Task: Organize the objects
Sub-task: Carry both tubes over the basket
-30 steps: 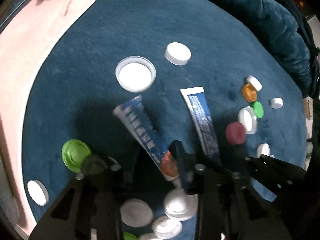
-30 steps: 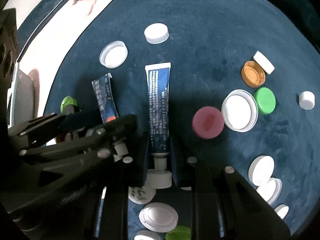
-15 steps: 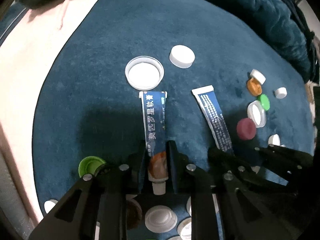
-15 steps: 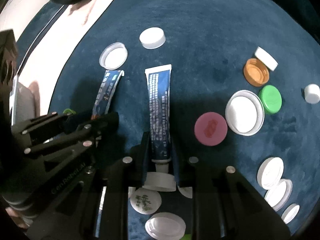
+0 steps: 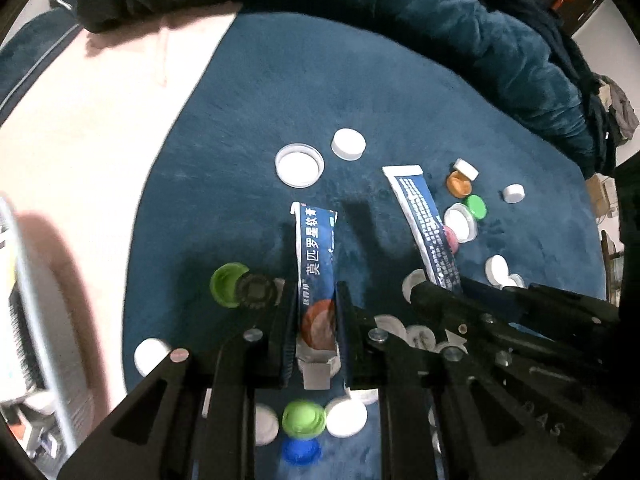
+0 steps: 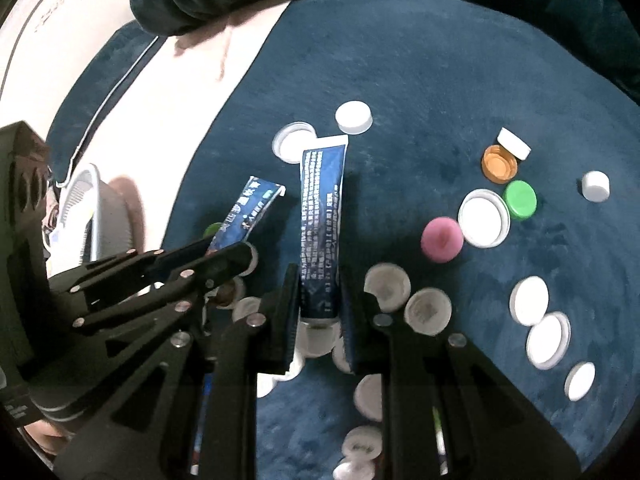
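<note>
Both tubes have come up off the blue cloth [image 5: 280,92] since a second ago, when each still lay flat on it. Left gripper [image 5: 316,322]: fingers clamped on the cap end of the orange-marked tube [image 5: 315,256], which stands out ahead of the fingers with its crimped end farthest away. Right gripper [image 6: 320,312]: fingers clamped on the lower end of the dark blue tube [image 6: 322,224], likewise pointing away, its white crimp overlapping one of the white caps beyond (contact cannot be judged). In the right wrist view the left gripper [image 6: 224,256] enters from the left with its tube [image 6: 248,216] tilted to the right; the two tubes are near each other but apart.

Loose caps lie scattered on the cloth. Far right, an orange cap [image 6: 499,163] touches a white one; a green cap [image 6: 520,199] sits just beside a large white lid [image 6: 484,218], with a pink cap [image 6: 442,239] to its left. Another green cap [image 5: 302,418] and a blue cap [image 5: 300,450] lie near, under the left gripper. A pink surface [image 5: 100,128] borders the cloth on the left.
</note>
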{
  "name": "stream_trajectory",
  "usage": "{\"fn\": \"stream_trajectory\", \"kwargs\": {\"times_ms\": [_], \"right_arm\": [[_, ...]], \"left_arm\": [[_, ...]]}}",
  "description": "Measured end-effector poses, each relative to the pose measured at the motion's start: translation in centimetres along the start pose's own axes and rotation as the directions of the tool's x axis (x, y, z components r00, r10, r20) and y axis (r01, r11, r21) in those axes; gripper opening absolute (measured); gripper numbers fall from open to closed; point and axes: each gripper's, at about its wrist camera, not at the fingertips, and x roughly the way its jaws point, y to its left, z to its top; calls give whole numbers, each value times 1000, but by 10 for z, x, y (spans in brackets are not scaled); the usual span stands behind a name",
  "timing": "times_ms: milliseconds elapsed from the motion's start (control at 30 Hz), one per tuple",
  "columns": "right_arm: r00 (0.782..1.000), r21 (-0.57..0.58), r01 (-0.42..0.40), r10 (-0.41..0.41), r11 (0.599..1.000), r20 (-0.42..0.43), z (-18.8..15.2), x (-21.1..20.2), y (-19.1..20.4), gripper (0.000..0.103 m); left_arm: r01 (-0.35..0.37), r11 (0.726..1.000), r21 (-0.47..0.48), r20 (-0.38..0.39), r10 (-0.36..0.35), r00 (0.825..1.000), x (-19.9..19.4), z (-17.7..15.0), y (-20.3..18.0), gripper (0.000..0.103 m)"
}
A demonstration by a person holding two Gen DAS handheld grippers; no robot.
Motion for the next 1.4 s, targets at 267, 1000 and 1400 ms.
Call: {"fn": "stream_trajectory", "kwargs": {"times_ms": [267,1000,1400], "right_arm": [[997,-38,-70,71,997,42,3,-10,77,19],[948,-305,-319,299,898,-111,25,53,322,21],[952,-207,-306,303,929,-47,17,40,275,78]], "left_arm": [[-44,998,-48,118,49,992,-82,-36,30,17],[-9,768,-640,285,249,926,-190,-112,273,17],[-121,739,-663,226,352,908,-191,-128,273,99]]}}
